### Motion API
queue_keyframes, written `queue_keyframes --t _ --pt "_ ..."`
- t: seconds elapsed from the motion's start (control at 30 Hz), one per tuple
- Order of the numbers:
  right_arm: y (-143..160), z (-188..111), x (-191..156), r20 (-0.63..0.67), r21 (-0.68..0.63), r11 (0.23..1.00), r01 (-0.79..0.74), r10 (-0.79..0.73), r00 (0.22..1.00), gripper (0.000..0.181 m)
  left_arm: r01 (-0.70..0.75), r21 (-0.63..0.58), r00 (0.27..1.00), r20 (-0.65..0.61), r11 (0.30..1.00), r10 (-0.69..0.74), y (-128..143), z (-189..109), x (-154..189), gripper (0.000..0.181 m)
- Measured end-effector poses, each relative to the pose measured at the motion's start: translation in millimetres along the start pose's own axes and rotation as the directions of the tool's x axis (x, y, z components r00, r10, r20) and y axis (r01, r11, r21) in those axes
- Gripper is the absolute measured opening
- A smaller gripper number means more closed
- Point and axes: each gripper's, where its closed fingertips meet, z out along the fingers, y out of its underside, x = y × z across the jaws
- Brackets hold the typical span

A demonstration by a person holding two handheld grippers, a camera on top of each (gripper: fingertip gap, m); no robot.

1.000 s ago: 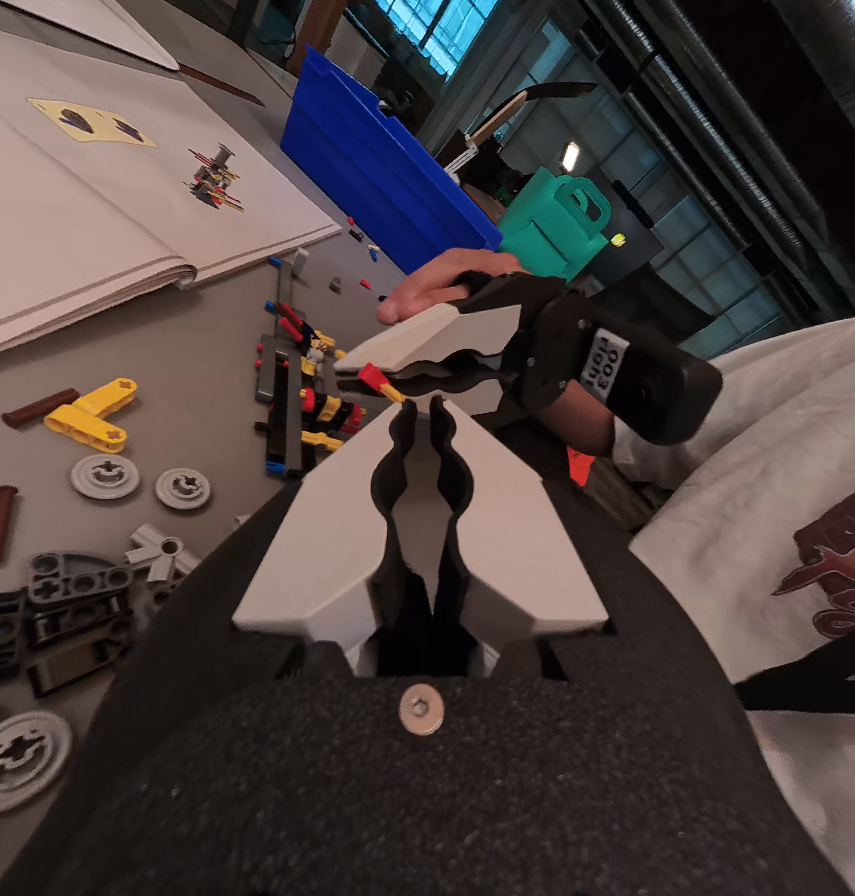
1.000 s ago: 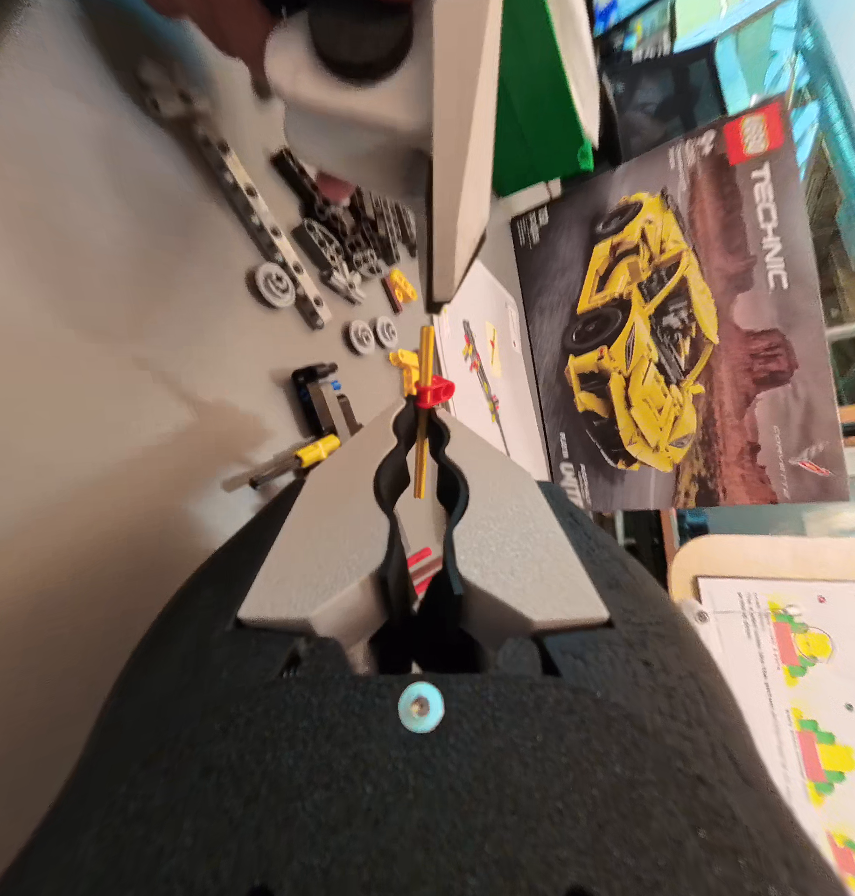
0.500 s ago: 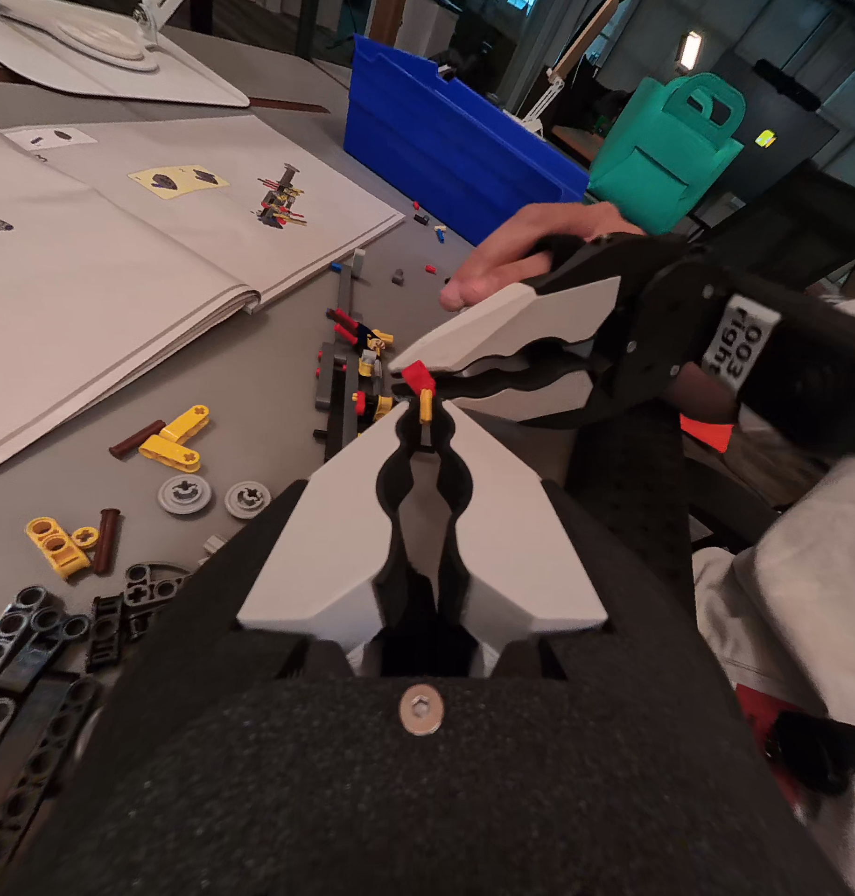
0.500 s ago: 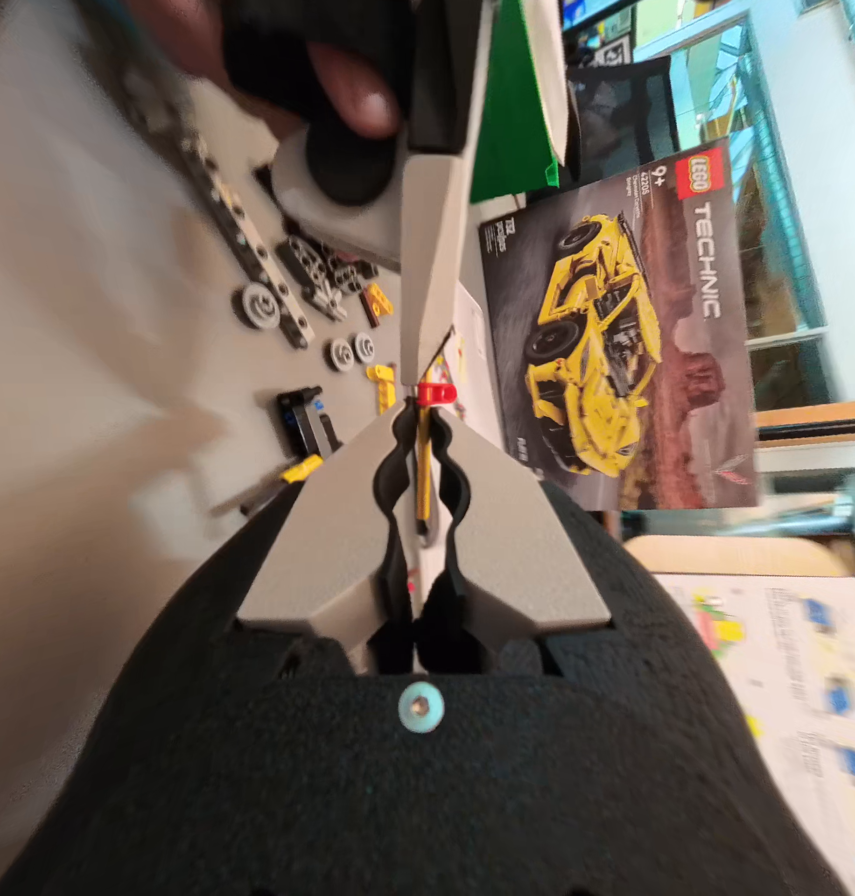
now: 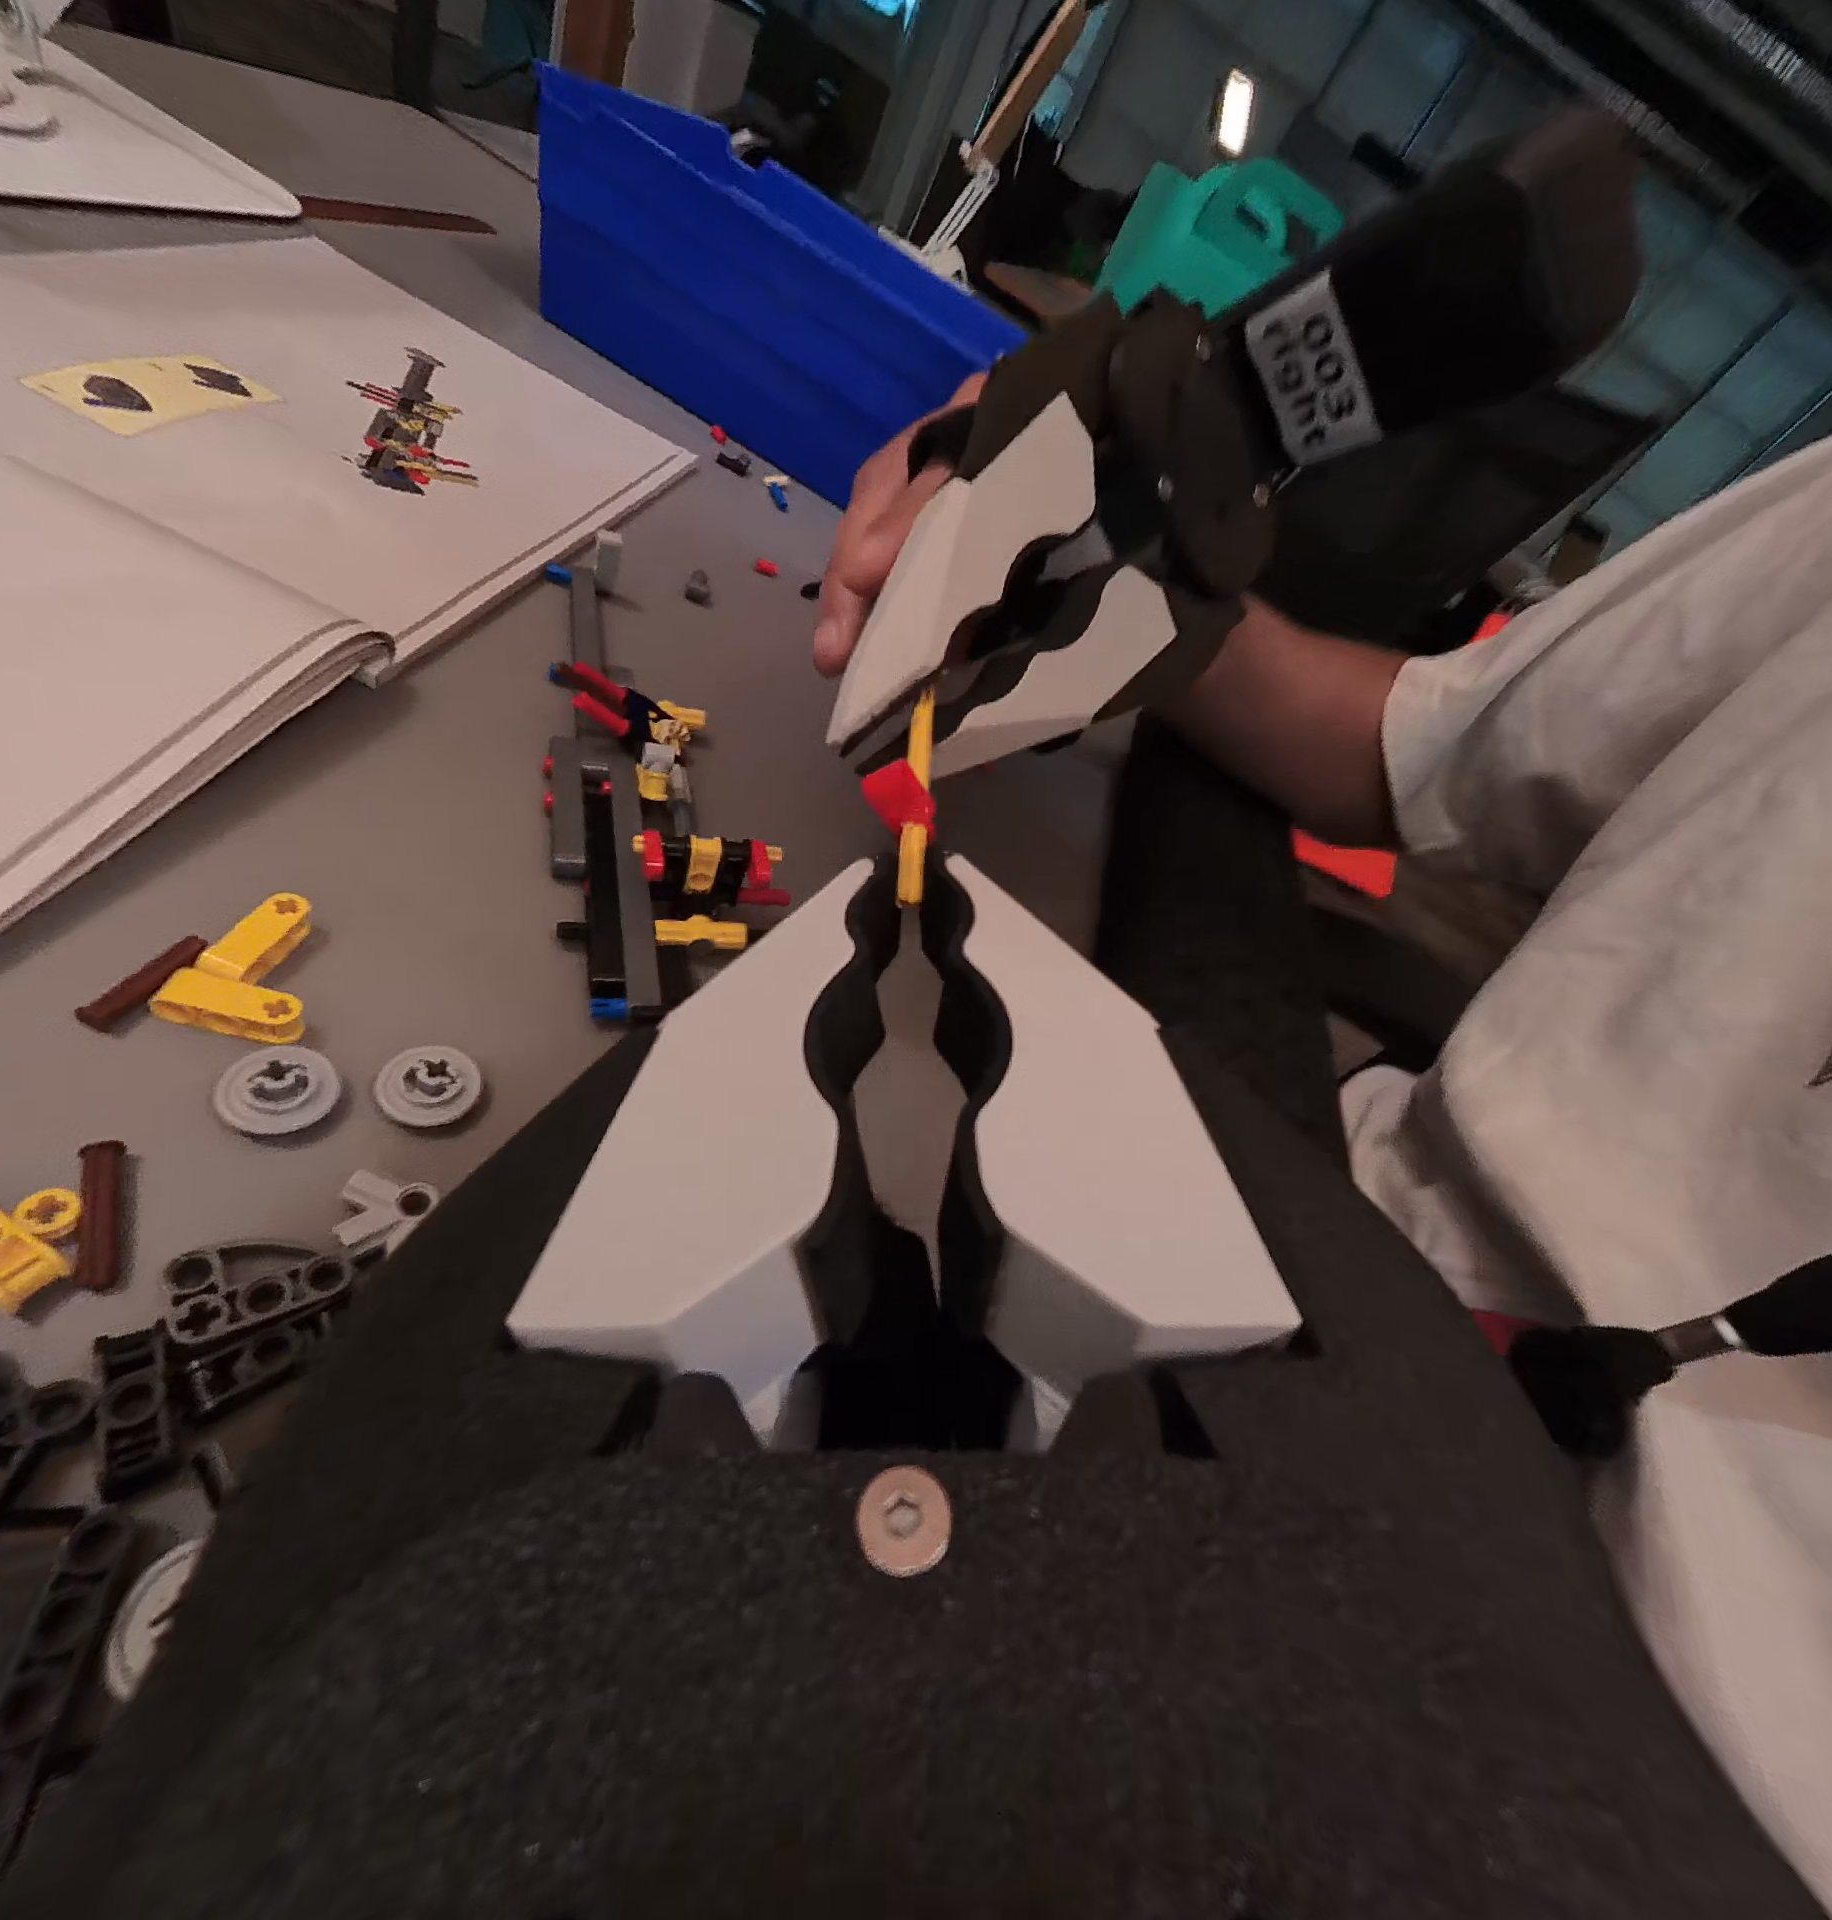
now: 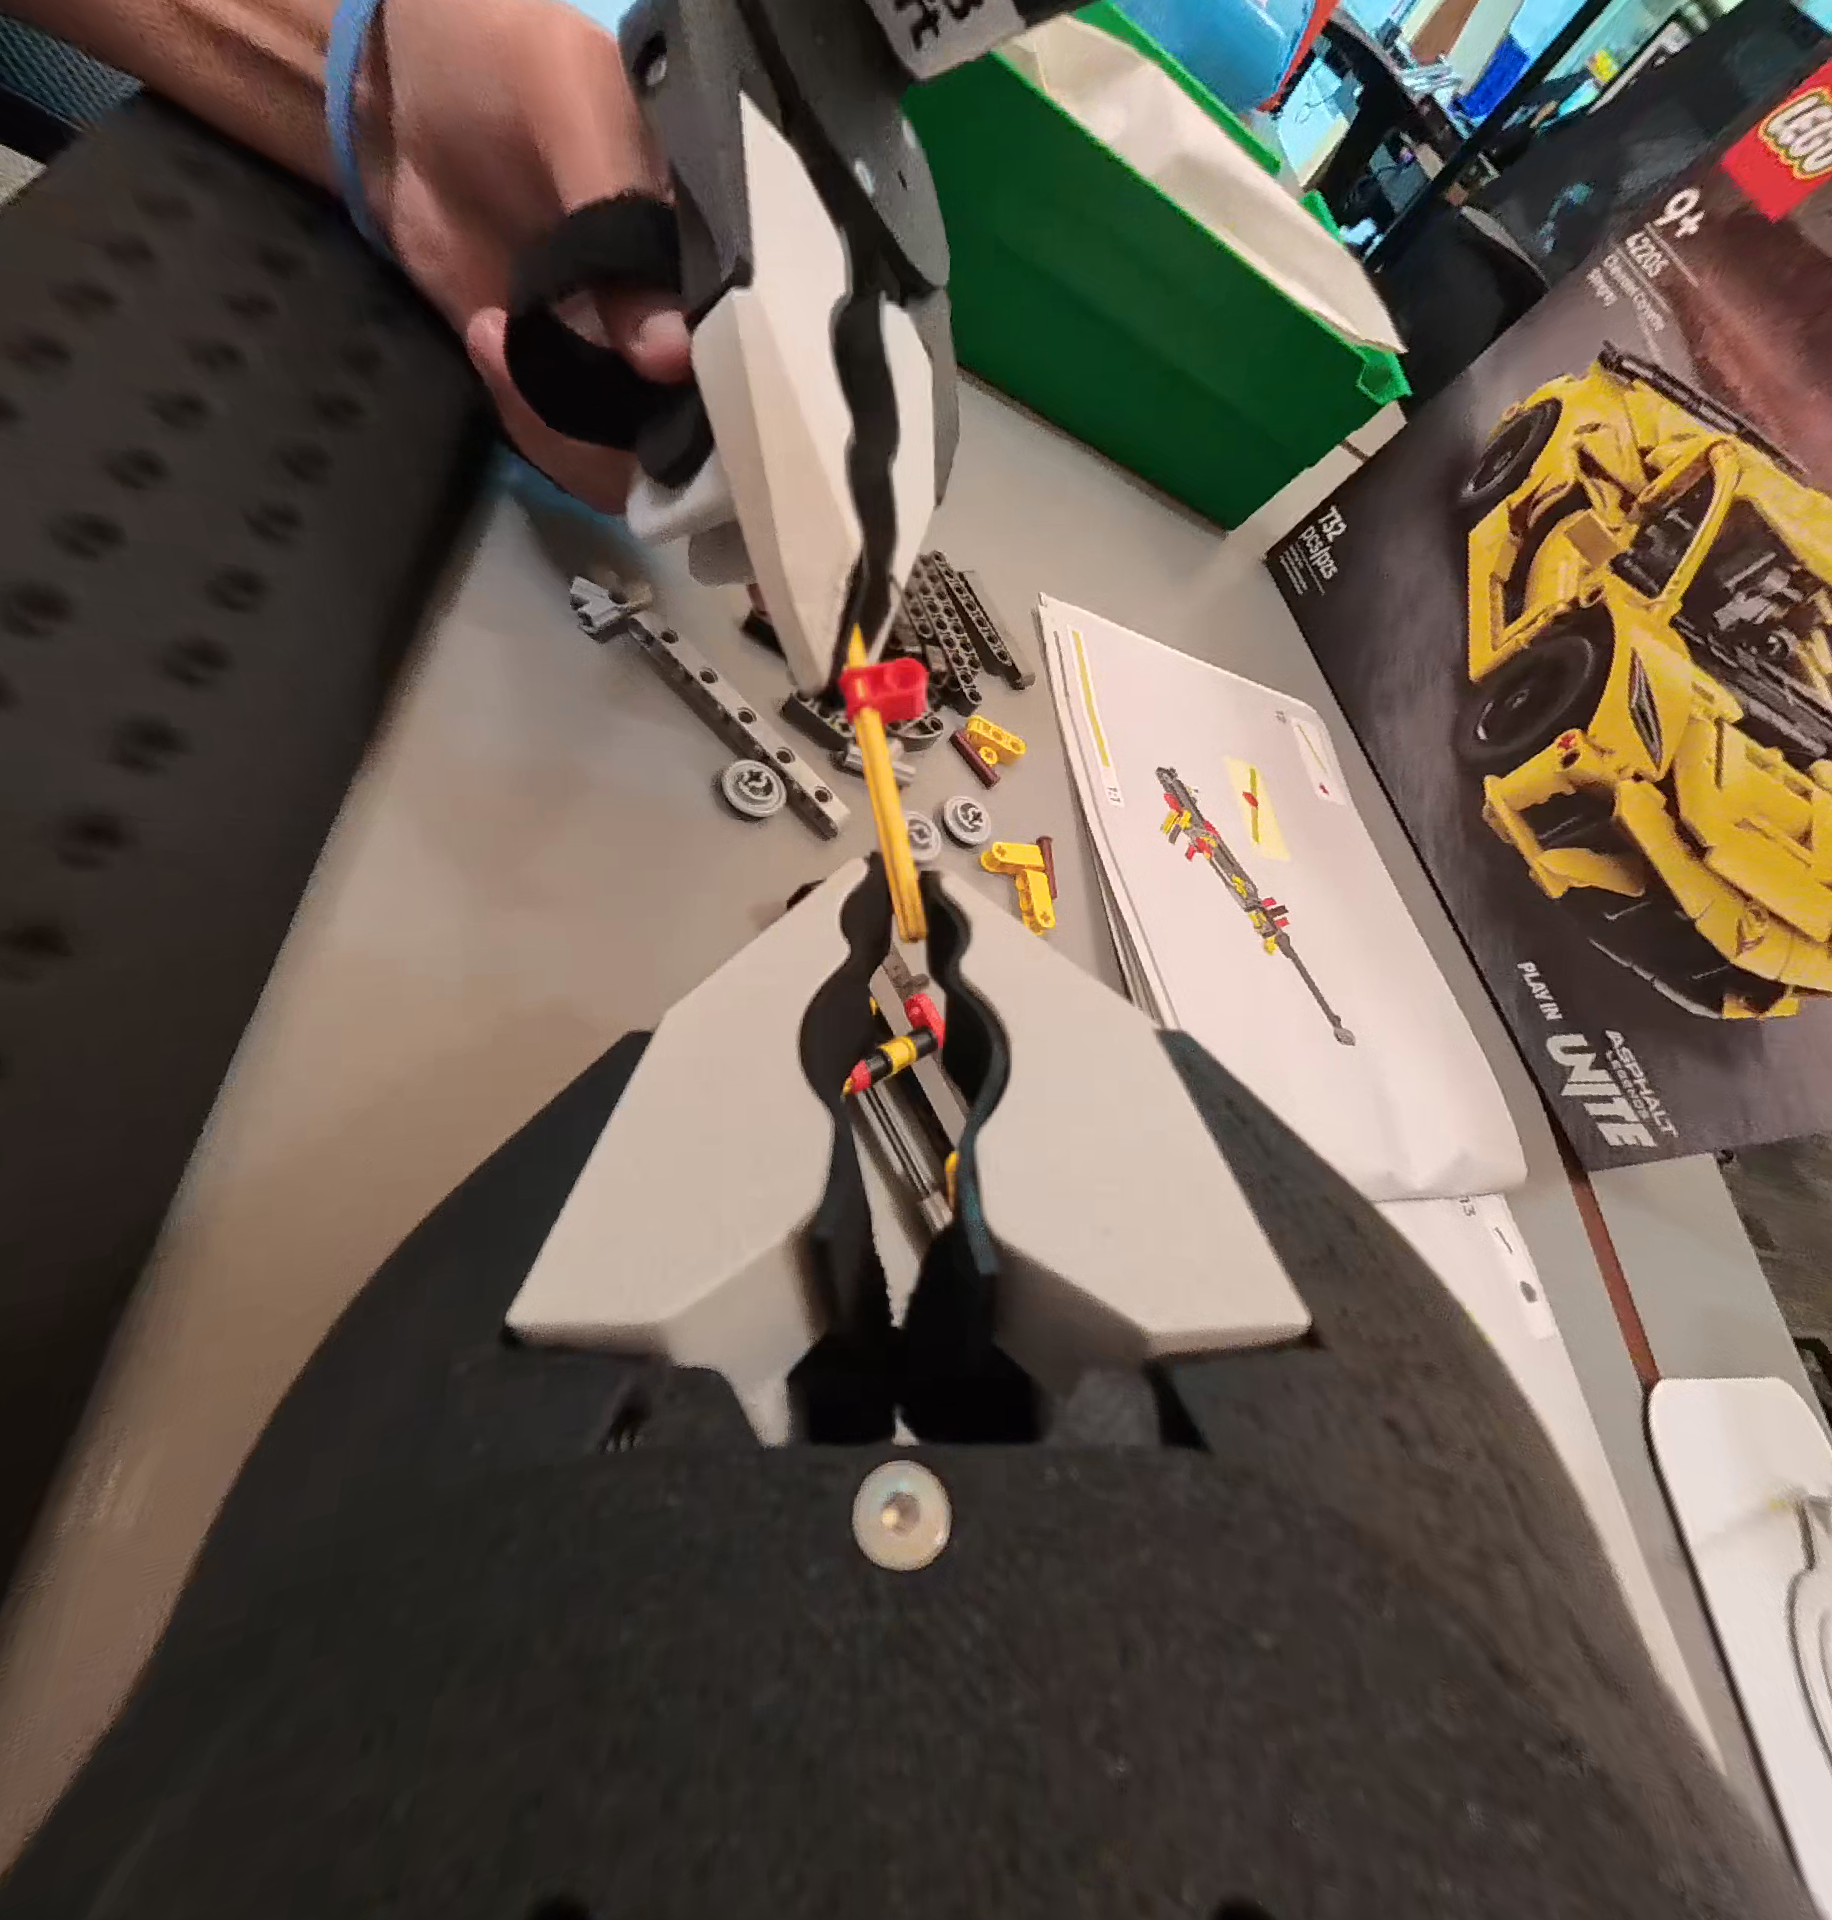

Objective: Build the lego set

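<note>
1. Nearest in the left wrist view, the left tongs are clamped on one end of a thin yellow rod, pinched right at their tips
2. Nearest in the right wrist view, the right tongs are clamped on the other end of the same rod, so it spans the short gap between the two tools above the table
3. A small red piece sits threaded on the rod, close to the left tongs' tips and well off from the right tongs' tips
4. Judged from this, the step in hand is seating the red piece at its proper place along the rod, with both ends held
5. The next move probably calls for one pair to let go and push or re-grip the red piece while the other holds the rod steady; the rod is slim and could twist or slip out
6. Beyond the left tongs' tips lies the half-built long frame, with loose yellow pieces and grey wheels off to their left
7. Farther on lie the open booklet and a blue bin; beyond the right tongs stand a green bin and, to their right, the set's box
</note>
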Motion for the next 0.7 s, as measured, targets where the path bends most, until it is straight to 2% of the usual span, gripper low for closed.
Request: queue_keyframes --t 0.13,0.23,0.33,0.4,0.43,0.5,0.57,0.63,0.7 --pt "7.4 -1.8 -11.0 0.078 -0.045 0.999 -0.027 0.03 0.996 0.012 -0.148 -0.071 0.984 0.09 0.986 0.154 8.7 4.8 -2.7 0.002" --pt "11.9 -0.6 -19.8 0.12 -0.08 0.997 -0.001 0.011 0.993 0.003 -0.203 -0.145 0.968 0.117 0.968 0.22 19.6 9.3 -5.8 0.002" --pt "18.0 2.2 -21.3 0.145 -0.127 0.991 -0.043 0.061 0.988 0.003 -0.328 -0.233 0.897 0.227 0.915 0.379 24.8 10.7 -18.4 0.005" --pt "16.5 3.9 -23.3 0.157 -0.13 0.989 -0.069 0.089 0.984 0.003 -0.456 -0.338 0.775 0.304 0.823 0.554 28.6 11.3 -28.0 0.01" --pt "14.8 4.6 -25.4 0.172 -0.128 0.987 -0.093 0.114 0.979 0.003 -0.514 -0.4 0.691 0.331 0.759 0.642 30.2 11.5 -32.4 0.012" --pt "17.7 6.6 -28.8 0.194 -0.157 0.978 -0.134 0.164 0.967 0.003 -0.622 -0.508 0.48 0.354 0.596 0.803 27.7 11.0 -36.2 0.007" --pt "20.9 8.7 -31.2 0.206 -0.184 0.969 -0.164 0.201 0.958 0.003 -0.655 -0.607 0.28 0.358 0.45 0.891 24.8 8.9 -42.0 0.005" --pt "22.7 11.7 -31.3 0.2 -0.209 0.959 -0.193 0.235 0.951 0.003 -0.628 -0.693 0.154 0.336 0.354 0.929 26.0 6.8 -50.2 0.003" --pt "21.6 14.3 -29.4 0.178 -0.214 0.956 -0.201 0.24 0.954 0.002 -0.609 -0.731 0.077 0.331 0.308 0.94 22.0 3.7 -53.0 0.002"
